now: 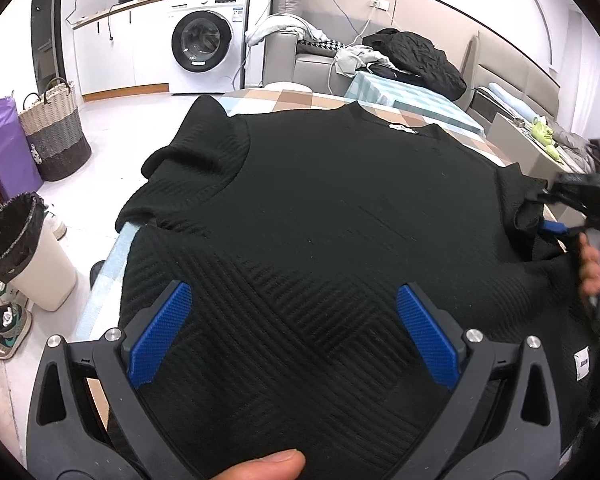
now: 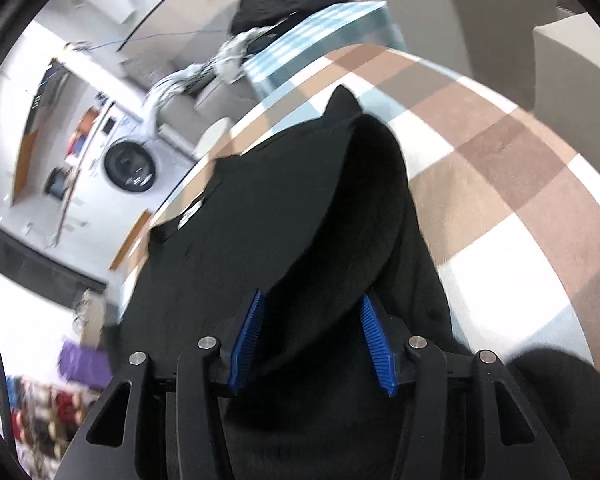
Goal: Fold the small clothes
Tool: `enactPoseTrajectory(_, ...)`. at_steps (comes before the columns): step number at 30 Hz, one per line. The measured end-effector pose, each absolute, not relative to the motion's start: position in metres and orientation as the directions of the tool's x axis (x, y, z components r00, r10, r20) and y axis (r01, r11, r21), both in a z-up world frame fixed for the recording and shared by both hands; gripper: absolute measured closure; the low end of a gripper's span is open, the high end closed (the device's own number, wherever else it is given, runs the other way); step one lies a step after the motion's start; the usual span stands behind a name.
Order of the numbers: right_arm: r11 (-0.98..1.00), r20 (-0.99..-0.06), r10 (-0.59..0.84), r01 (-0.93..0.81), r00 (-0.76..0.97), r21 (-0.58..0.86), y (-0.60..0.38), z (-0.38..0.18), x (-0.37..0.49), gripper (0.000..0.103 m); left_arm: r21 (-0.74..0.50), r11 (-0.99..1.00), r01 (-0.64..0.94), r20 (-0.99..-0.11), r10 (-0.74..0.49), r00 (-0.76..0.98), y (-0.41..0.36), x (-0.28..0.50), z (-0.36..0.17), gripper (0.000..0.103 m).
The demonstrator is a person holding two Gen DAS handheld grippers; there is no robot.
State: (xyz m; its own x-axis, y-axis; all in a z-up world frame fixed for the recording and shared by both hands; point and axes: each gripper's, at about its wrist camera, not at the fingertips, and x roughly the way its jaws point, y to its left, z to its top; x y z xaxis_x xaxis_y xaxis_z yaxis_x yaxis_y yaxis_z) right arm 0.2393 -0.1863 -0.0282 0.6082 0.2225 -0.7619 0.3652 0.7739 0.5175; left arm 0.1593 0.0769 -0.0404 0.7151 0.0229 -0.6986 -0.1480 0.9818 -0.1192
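A black ribbed short-sleeved top (image 1: 332, 216) lies spread on a checked blanket (image 1: 300, 98), collar at the far side. My left gripper (image 1: 294, 304) is open above its lower middle, blue pads (image 1: 162, 332) wide apart, nothing between them. My right gripper (image 1: 540, 220) shows at the right edge by the top's right sleeve. In the right wrist view the right gripper (image 2: 312, 312) has a raised fold of the black top (image 2: 340, 220) between its blue pads (image 2: 374, 340). The pads stand apart around the cloth. The view is blurred.
A white bin (image 1: 32, 256) with a black liner, shoes (image 1: 8, 328), a woven basket (image 1: 56, 132) and a purple bag (image 1: 4, 148) stand on the floor at the left. A washing machine (image 1: 208, 48) and a sofa with clothes (image 1: 380, 60) are behind the blanket.
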Motion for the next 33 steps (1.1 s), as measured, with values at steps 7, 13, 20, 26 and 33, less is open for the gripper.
enactPoseTrajectory(7, 0.811, -0.603, 0.410, 0.030, 0.684, 0.585, -0.135, 0.007, 0.258, 0.052, -0.118, 0.978, -0.171, -0.700, 0.040, 0.713, 0.085, 0.159, -0.042, 0.001)
enactPoseTrajectory(13, 0.873, -0.718, 0.344, 0.075, 0.606, 0.482, -0.137, -0.001, 0.240, 0.052, -0.130, 0.963, -0.237, -0.709, 0.077, 0.701, 0.108, 0.162, -0.042, 0.001)
enactPoseTrajectory(20, 0.888, -0.742, 0.335, 0.069, 0.580, 0.455, -0.135, -0.011, 0.194, 0.050, -0.267, 0.883, -0.386, -0.711, 0.090, 0.697, 0.174, 0.162, -0.037, 0.001)
enactPoseTrajectory(26, 0.868, -0.709, 0.384, 0.030, 0.592, 0.495, -0.128, -0.007, 0.167, 0.047, -0.420, 0.758, -0.498, -0.742, 0.029, 0.670, 0.246, 0.170, -0.053, 0.016)
enactPoseTrajectory(33, 0.871, -0.700, 0.393, 0.003, 0.596, 0.492, -0.124, 0.000, 0.148, 0.047, -0.561, 0.577, -0.594, -0.755, -0.063, 0.652, 0.310, 0.188, -0.085, 0.020)
